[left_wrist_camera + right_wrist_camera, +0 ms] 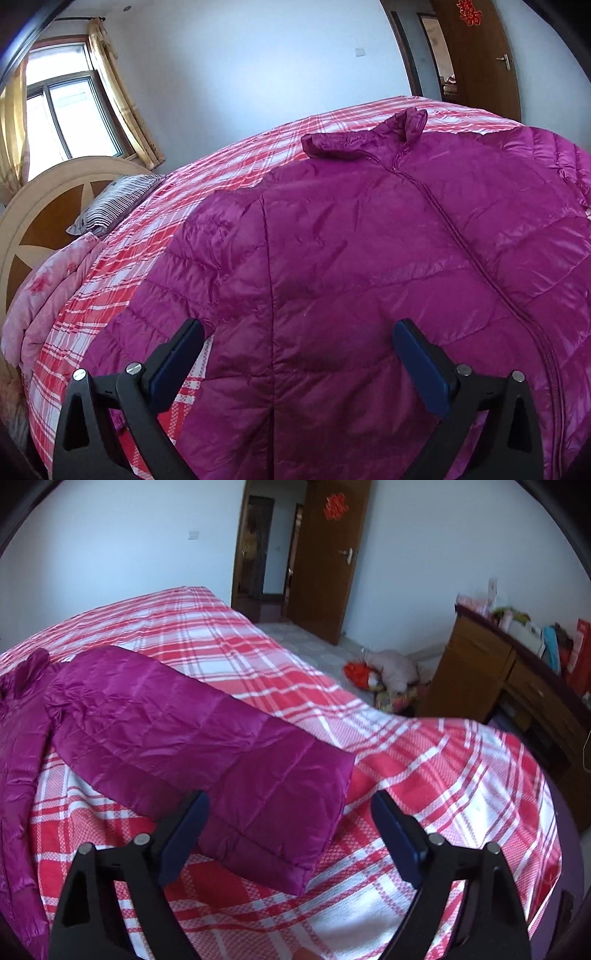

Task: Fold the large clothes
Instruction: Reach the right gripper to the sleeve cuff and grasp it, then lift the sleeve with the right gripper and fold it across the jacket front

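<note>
- While the magenta down jacket (pixel 369 258) lies spread face up on the bed (pixel 236 162), zipped along its front, no fold shows in it yet, so the task looks to be at its very start.
- Its collar (pixel 402 125) points toward the upper middle of the left wrist frame, and the body fills the centre and right.
- One sleeve (pixel 207 734) stretches flat across the plaid cover, from the left of the right wrist frame down to its cuff at lower centre.
- Left tongs (pixel 299 332) are released, wide apart above the jacket's near side, grasping nothing.
- Right tongs (pixel 290 805) are released too, spread to either side of the cuff end of the sleeve, apparently not touching it.
- Left to do, I judge: bring the sleeves in over the body, then fold the body itself.
</note>
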Motion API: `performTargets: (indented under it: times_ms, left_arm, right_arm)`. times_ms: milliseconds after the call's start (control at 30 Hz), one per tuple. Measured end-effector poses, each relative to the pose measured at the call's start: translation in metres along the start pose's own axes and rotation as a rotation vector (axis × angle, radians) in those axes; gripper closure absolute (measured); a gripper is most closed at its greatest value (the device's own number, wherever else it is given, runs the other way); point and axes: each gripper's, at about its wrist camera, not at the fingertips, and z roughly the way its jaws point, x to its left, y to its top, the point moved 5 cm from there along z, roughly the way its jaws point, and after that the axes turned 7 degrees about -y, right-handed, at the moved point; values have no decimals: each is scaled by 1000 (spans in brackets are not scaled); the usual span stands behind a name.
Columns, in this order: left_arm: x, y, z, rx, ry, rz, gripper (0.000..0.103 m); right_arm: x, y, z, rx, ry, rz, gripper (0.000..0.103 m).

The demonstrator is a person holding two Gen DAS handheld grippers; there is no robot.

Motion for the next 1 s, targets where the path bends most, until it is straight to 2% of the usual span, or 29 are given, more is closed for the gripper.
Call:
performTargets:
  times_ms: [100,167,233,300,333,500,567,633,800,1000]
  left_arm:
    - [-2,0,1,3,-4,7,1]
    - [-2,0,0,0,-9,9,1]
    - [-1,0,0,3,-16,6,1]
    - [-1,0,-1,4,-20,5,1]
    - [0,0,-1,4,-21,4,1]
    - [6,1,-7,0,-30,-15,1]
    - [9,1,-9,-3,-32,-18,1]
    - [12,2,-12,-4,-33,-18,1]
    - [22,10,-17,-18,-40,-48,1]
    - [27,12,-22,-31,-72,-85,1]
  right_arm:
    - [3,-4,11,45,18,11,20]
    - [5,-6,19,84,23,5,31]
    - [8,-6,21,93,35,0,33]
    - [11,-7,26,117,58,-11,42]
    - [11,-7,28,126,75,-10,49]
    - [21,-7,26,101,70,-56,67]
    - [26,-7,23,87,65,-78,78]
    - [31,-7,21,71,71,-95,85]
    - [23,5,8,25,76,-80,88]
    - [24,42,-20,-71,45,-131,89]
